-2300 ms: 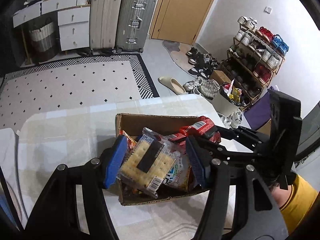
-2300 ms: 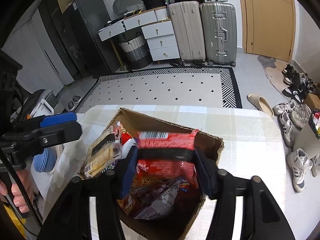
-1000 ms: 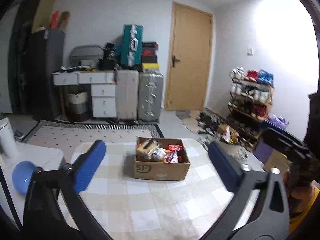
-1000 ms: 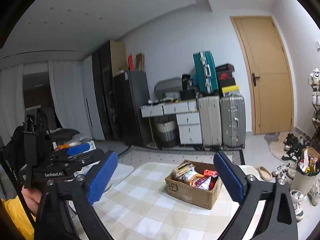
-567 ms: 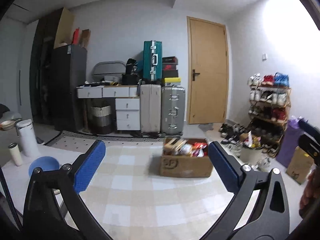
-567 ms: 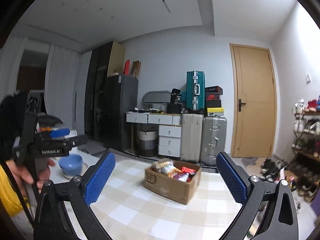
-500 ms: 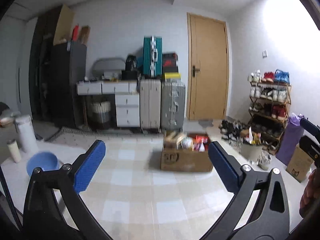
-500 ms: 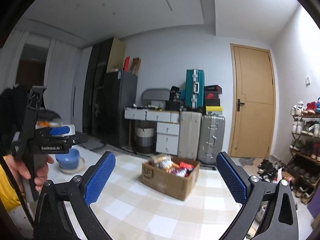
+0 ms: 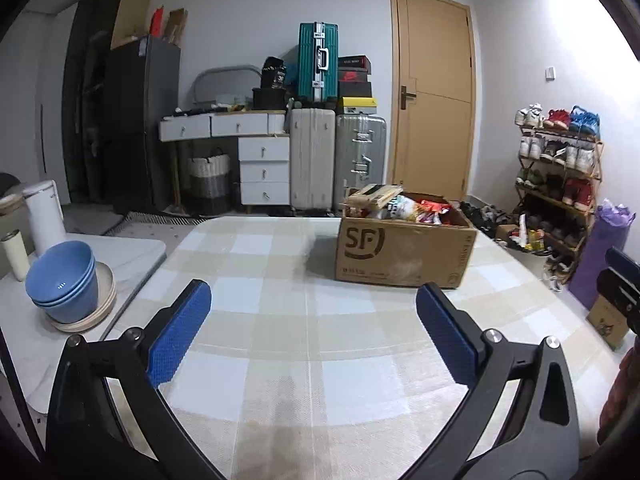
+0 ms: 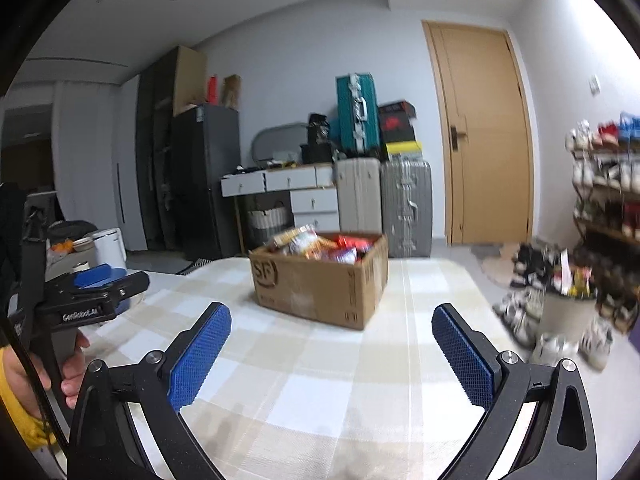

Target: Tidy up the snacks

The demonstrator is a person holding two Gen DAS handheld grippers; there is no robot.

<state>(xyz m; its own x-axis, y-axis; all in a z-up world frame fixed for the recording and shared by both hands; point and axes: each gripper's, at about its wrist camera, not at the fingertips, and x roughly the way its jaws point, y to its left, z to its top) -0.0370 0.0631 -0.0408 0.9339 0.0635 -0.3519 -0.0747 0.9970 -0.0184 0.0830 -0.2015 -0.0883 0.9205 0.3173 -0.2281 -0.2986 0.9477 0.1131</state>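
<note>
A brown cardboard box (image 9: 404, 252) (image 10: 320, 288) marked SF stands at the far side of the checked tablecloth, filled with snack packets (image 9: 396, 205) (image 10: 320, 245). My left gripper (image 9: 312, 334) hangs open over the near half of the table, well short of the box, with nothing between its blue pads. My right gripper (image 10: 332, 354) is open and empty too, at about the same distance from the box. The left gripper's body (image 10: 86, 300), held by a hand, shows at the left of the right wrist view.
Stacked blue bowls (image 9: 62, 280) on a plate sit on a white side table at the left, beside a white canister (image 9: 42, 216). Suitcases (image 9: 336, 160), a drawer unit, a wooden door and a shoe rack (image 9: 558, 176) line the room behind. Shoes lie on the floor at right.
Both grippers let go of their snack packets in the box, opened wide and drew back from it. In the last half second both views dropped lower, toward the table.
</note>
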